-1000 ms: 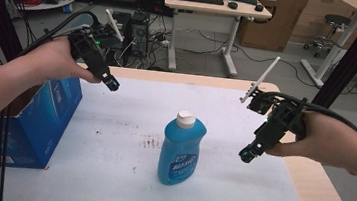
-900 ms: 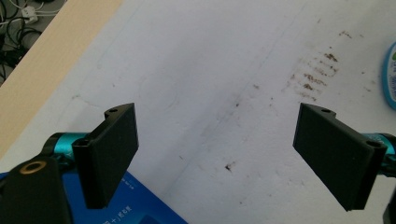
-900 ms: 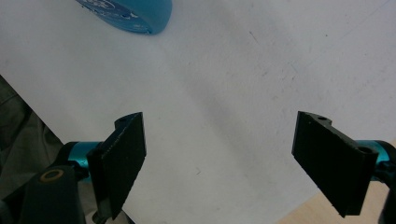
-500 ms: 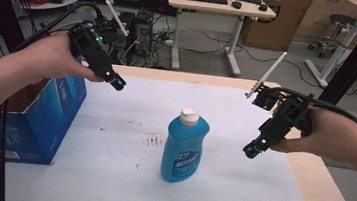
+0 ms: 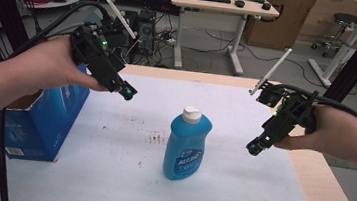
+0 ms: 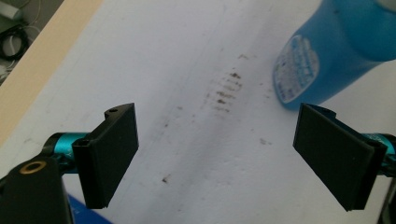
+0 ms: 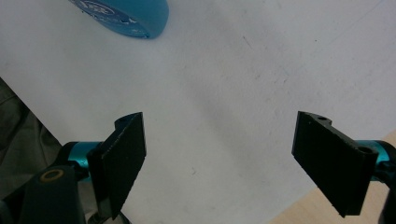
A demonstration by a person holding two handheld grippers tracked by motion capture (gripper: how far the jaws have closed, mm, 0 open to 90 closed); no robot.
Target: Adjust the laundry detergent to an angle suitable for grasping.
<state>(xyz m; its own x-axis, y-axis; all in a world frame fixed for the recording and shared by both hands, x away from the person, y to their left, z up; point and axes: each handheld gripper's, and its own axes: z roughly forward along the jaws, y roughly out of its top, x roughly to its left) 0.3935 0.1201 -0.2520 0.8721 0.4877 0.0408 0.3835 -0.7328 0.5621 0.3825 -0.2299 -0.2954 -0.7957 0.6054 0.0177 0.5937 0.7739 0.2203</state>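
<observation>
Honestly, both my jaws are wide open and empty. Tall blue plastic dish-soap bottle with a white cap (image 5: 187,144) stands upright mid-desk, left gripper (image 5: 126,92) and right gripper (image 5: 254,147) flanking it. Clip its shoulder off-centre and it probably topples.

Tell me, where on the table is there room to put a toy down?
Bare white table cover lies between the upright blue plastic soap bottle with a white cap and the right gripper, and in front of the bottle. The left edge is crowded by the blue cardboard box. Dark smudges mark the middle.
</observation>
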